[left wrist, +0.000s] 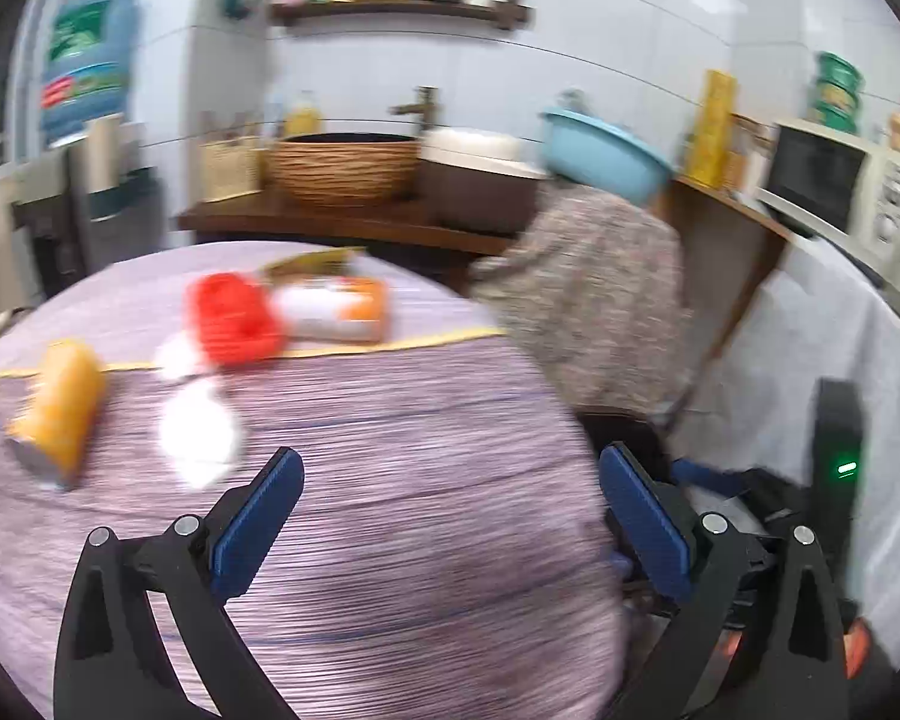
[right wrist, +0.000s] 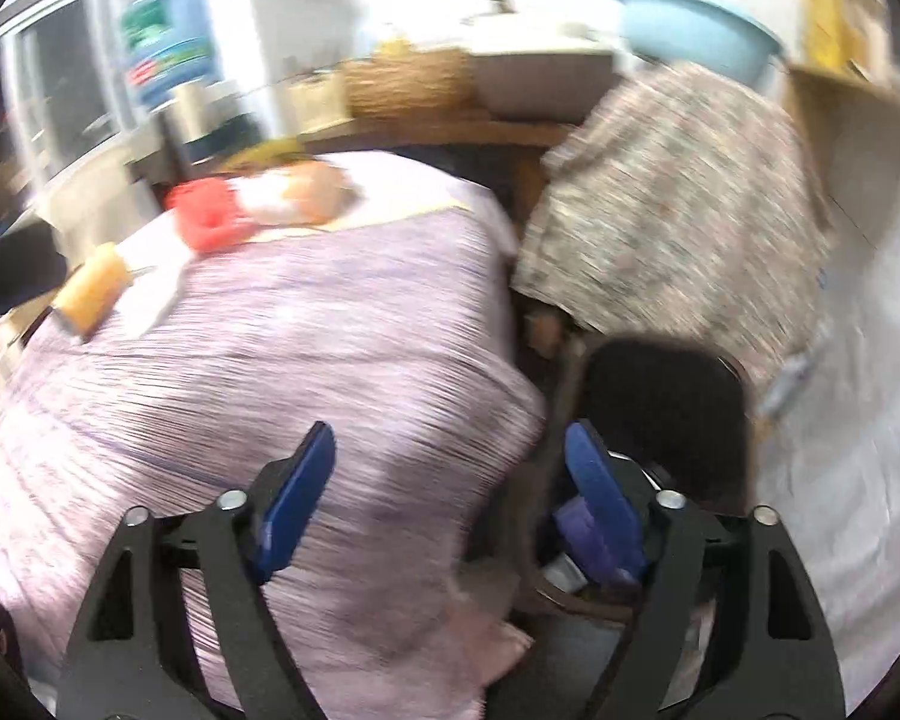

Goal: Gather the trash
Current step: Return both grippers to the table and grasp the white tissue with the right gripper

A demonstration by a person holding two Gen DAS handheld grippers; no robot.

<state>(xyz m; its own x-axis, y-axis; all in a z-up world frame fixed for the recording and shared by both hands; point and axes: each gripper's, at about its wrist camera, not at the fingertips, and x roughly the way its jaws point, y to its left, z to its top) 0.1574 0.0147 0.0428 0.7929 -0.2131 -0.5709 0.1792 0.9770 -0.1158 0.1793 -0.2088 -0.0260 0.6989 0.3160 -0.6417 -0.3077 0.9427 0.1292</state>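
Observation:
Trash lies on a table with a purple cloth (left wrist: 390, 480): an orange tube-shaped packet (left wrist: 60, 408) at the left, a crumpled white tissue (left wrist: 198, 432), a red crumpled wrapper (left wrist: 234, 324) and an orange-and-white packet (left wrist: 336, 306) at the far side. My left gripper (left wrist: 450, 480) is open and empty above the near right part of the table. My right gripper (right wrist: 450, 456) is open and empty over the table's right edge (right wrist: 510, 360). In the right wrist view the red wrapper (right wrist: 210, 213), the orange tube (right wrist: 93, 288) and the orange-and-white packet (right wrist: 294, 192) show far left. Both views are blurred.
A dark bin (right wrist: 660, 420) holding some purple and white scraps stands on the floor right of the table, partly behind the right finger. A chair draped in patterned cloth (left wrist: 594, 300) stands beyond it. A counter with a wicker basket (left wrist: 342, 168), a blue basin (left wrist: 606, 150) and a microwave (left wrist: 834, 180) runs behind.

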